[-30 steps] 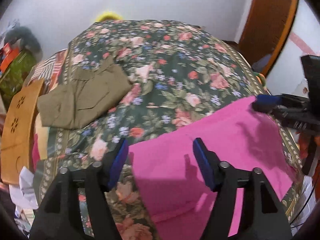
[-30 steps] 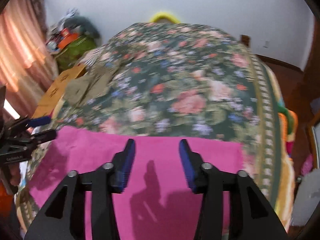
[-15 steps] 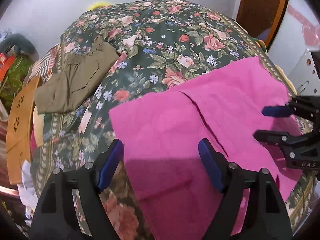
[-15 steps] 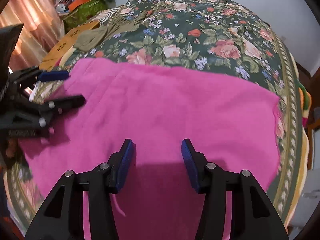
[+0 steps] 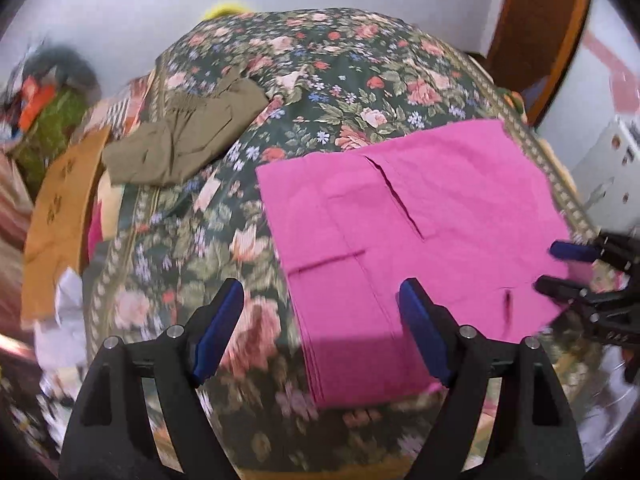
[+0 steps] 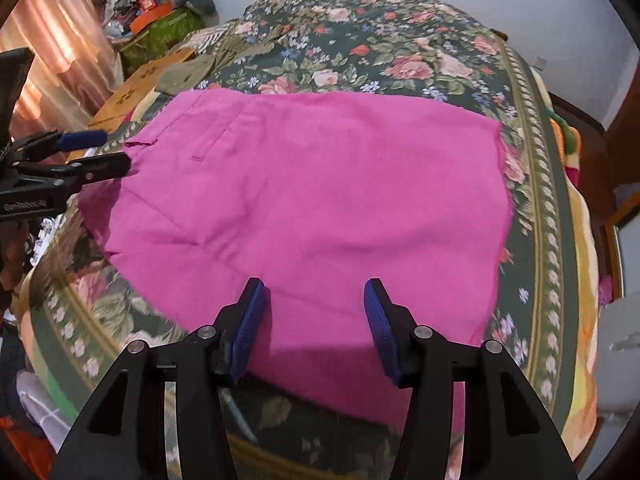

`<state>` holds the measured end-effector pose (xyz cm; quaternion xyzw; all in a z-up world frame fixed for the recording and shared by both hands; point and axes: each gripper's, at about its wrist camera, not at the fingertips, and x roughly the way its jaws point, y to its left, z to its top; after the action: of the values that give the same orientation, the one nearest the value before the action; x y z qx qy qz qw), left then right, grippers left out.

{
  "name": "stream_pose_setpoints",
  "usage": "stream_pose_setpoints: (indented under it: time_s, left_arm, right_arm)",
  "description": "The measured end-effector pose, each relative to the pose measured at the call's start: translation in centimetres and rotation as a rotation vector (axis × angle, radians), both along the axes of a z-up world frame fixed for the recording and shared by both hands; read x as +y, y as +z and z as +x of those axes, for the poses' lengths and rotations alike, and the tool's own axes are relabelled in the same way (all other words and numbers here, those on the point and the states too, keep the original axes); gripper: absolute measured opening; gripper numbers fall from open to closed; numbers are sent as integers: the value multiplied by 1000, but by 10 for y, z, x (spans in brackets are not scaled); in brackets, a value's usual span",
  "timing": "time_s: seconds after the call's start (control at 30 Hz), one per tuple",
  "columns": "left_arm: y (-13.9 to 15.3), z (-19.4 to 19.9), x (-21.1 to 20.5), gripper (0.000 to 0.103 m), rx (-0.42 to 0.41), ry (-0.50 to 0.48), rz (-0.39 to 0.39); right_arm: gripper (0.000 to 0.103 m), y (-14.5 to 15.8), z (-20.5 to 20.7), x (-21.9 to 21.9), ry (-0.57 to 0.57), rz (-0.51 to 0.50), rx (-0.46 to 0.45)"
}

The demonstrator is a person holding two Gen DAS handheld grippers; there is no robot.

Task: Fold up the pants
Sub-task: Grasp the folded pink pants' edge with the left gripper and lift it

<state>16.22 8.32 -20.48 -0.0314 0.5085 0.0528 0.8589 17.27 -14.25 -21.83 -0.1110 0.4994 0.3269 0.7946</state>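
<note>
Pink pants point(image 5: 404, 216) lie folded flat on the floral bedspread point(image 5: 320, 64); they also fill the middle of the right wrist view point(image 6: 320, 192). My left gripper point(image 5: 320, 320) is open and empty, hovering above the pants' left near edge. My right gripper point(image 6: 316, 316) is open and empty above the pants' near edge. Each gripper shows in the other's view: the right one point(image 5: 560, 268) at the pants' right corner, the left one point(image 6: 108, 152) at the pants' left corner.
Folded olive pants point(image 5: 188, 136) lie on the bed's far left, also in the right wrist view point(image 6: 188, 72). A brown cardboard box point(image 5: 60, 216) and clutter point(image 6: 156, 12) stand left of the bed. A wooden door point(image 5: 536, 28) is at the back right.
Both grippers have drawn back toward the near edge of the bed and tilted down. The pink pants lie flat and more of them shows. Both stay open.
</note>
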Motion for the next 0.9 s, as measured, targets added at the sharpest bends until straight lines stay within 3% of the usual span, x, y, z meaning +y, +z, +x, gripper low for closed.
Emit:
stream_pose_setpoints:
  time_s: [0.1,0.3,0.57,0.67,0.9]
  left_arm:
    - [4,-12,4,80,10,53,-92]
    - [1,-34,3,80,38,133,-202]
    - [-15,-50,-6,80,112,176,-392]
    - [-16,-51,-11,80,110,185,-423]
    - [-28,-41,1,84,97,256,-651]
  right_arm:
    - [48,10,-5,-7,-20,46,-24]
    - [48,24,-11,-10,-38,162,-81]
    - [48,-11,-5,-3,-30,136,-17]
    - [49,-14,-7,-6,-14,151,-40]
    - [49,-16,-6,-13,-2,193,-22]
